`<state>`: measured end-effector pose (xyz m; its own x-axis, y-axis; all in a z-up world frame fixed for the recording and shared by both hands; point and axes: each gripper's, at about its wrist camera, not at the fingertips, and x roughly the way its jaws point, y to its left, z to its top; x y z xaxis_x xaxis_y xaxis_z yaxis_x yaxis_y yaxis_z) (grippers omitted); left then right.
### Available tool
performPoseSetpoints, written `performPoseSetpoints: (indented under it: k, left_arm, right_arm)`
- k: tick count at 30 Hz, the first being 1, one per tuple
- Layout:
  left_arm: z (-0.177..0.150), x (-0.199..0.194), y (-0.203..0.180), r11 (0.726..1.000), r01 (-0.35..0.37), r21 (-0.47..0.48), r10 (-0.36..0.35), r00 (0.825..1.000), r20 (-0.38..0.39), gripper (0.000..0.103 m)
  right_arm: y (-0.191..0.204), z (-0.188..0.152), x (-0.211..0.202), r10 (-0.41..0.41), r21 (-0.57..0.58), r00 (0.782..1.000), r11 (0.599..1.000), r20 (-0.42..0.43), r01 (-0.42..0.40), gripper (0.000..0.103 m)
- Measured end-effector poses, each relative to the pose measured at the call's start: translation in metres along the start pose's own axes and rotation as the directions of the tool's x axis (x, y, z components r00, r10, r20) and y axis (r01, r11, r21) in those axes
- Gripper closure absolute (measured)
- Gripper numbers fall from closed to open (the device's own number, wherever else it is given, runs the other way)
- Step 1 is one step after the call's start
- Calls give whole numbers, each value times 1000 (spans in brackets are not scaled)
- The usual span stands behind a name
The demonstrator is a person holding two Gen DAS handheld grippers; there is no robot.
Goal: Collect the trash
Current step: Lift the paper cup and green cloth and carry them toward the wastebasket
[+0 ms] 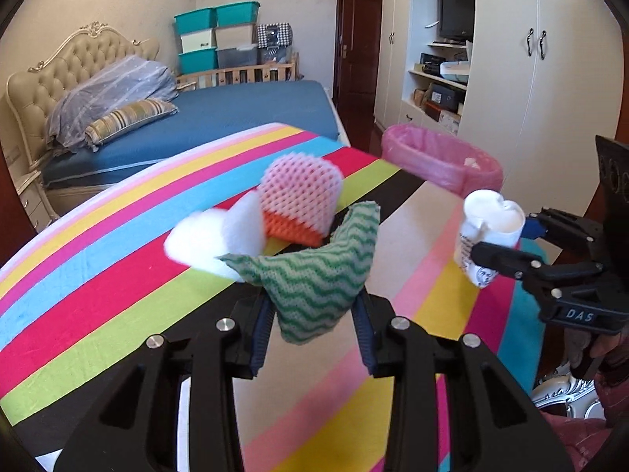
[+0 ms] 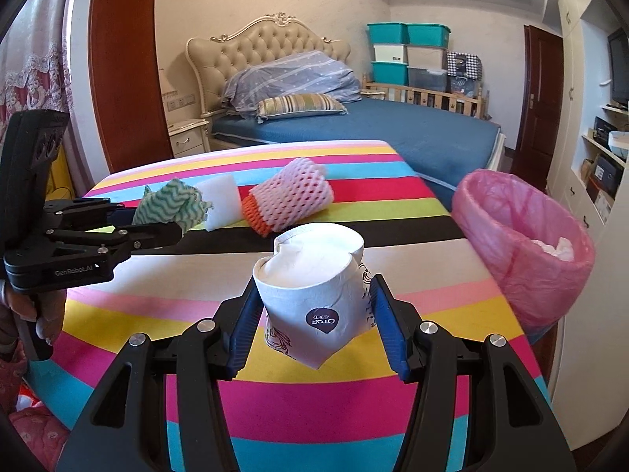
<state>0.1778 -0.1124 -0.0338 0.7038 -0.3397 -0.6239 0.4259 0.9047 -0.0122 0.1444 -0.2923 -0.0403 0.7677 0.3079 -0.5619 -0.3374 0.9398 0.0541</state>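
Observation:
My left gripper is shut on a green-and-white wavy cloth and holds it above the striped table. My right gripper is shut on a crushed white paper cup; in the left wrist view the cup is at the right. The cloth also shows in the right wrist view, at the left. A pink and orange foam fruit net and a white foam piece lie on the table beyond. A bin with a pink bag stands off the table's right edge.
A bed with a blue sheet lies behind the table. White wardrobes and shelves stand on the right beyond the bin. White trash lies in the bin.

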Motion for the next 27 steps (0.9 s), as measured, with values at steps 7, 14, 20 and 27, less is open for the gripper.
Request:
performPoseSetpoints:
  k: [7, 14, 20, 27]
  left_arm:
    - [1, 1, -18, 1000, -5, 3, 5, 1000, 29, 67]
    - [4, 2, -38, 1000, -12, 13, 12, 998, 60, 66]
    - [0, 2, -40, 1000, -3, 6, 2, 998, 59, 66]
    - [6, 5, -42, 1000, 7, 4, -7, 998, 70, 66]
  right_arm:
    - [-8, -1, -7, -20, 10, 1000, 1000, 21, 20, 50]
    - [-15, -4, -13, -35, 26, 999, 999, 41, 34, 50]
    - [-22, -5, -15, -42, 41, 998, 998, 49, 40, 50]
    - [-26, -6, -21, -52, 55, 997, 997, 62, 49, 50]
